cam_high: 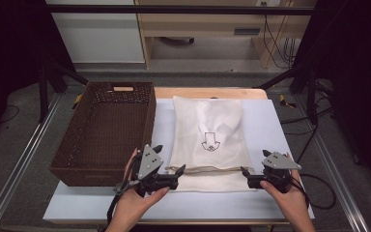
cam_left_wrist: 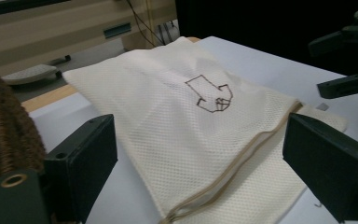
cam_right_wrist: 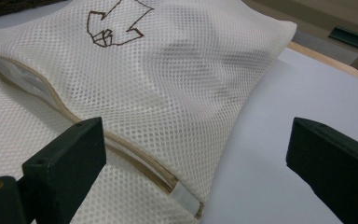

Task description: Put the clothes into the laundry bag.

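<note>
A cream mesh laundry bag [cam_high: 208,136] with a brown embroidered mark lies flat on the white table [cam_high: 265,121], its zippered tan edge toward me. My left gripper [cam_high: 178,175] is open at the bag's near left corner. My right gripper [cam_high: 245,175] is open at the near right corner. In the left gripper view the bag [cam_left_wrist: 186,121] stretches between and beyond the wide-apart jaws, with the zipper seam [cam_left_wrist: 242,156] running toward the right jaw. In the right gripper view the bag [cam_right_wrist: 168,79] and its zipper end [cam_right_wrist: 184,193] lie between the jaws. Neither gripper holds anything.
A dark brown woven basket [cam_high: 107,130] stands on the table's left side, close to my left hand. Wooden furniture and cables [cam_high: 275,38] sit on the floor beyond the table. Metal rails [cam_high: 19,159] run along both sides.
</note>
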`<action>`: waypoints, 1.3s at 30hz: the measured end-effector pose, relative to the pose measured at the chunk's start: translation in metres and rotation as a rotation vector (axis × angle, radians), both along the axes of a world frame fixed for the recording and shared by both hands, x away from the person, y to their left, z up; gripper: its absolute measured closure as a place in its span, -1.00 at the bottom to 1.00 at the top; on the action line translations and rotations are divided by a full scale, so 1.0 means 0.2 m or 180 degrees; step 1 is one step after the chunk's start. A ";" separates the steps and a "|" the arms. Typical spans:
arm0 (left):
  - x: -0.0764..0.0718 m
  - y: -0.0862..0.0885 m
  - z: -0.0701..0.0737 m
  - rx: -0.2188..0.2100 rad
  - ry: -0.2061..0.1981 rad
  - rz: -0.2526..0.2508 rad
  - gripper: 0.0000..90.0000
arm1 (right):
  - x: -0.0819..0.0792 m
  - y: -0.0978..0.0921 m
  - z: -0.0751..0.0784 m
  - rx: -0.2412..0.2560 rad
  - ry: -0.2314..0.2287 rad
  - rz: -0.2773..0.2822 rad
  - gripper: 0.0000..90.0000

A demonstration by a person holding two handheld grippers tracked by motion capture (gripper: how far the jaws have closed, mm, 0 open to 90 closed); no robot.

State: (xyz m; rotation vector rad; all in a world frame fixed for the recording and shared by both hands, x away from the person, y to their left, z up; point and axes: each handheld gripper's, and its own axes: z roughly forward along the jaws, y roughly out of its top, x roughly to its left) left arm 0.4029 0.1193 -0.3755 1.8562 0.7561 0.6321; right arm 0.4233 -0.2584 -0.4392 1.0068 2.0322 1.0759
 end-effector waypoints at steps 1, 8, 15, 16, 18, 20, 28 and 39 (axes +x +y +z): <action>0.00 0.02 0.01 0.0016 -0.0002 0.0018 -0.78 | 0.00 -0.01 0.00 0.0002 -0.0001 -0.0011 -0.88; 0.00 0.12 0.05 0.0058 -0.0043 0.0104 -0.80 | -0.02 -0.05 -0.01 0.0028 0.0013 -0.0065 -0.89; 0.00 0.24 0.08 0.0074 -0.0083 0.0231 -0.81 | -0.05 -0.10 -0.01 0.0093 0.0047 -0.0145 -0.89; 0.00 0.26 0.09 0.0076 -0.0085 0.0252 -0.81 | -0.05 -0.10 -0.01 0.0104 0.0058 -0.0167 -0.89; 0.00 0.31 0.10 0.0066 -0.0108 0.0321 -0.81 | -0.06 -0.12 -0.01 0.0106 0.0053 -0.0183 -0.89; -0.01 0.35 0.11 0.0061 -0.0121 0.0371 -0.81 | -0.06 -0.13 -0.02 0.0116 0.0046 -0.0223 -0.89; -0.03 0.54 0.15 -0.0006 -0.0161 0.0624 -0.81 | -0.09 -0.20 -0.04 0.0156 0.0091 -0.0346 -0.90; -0.05 0.73 0.15 -0.0042 -0.0158 0.0908 -0.81 | -0.12 -0.27 -0.08 0.0149 0.0157 -0.0447 -0.90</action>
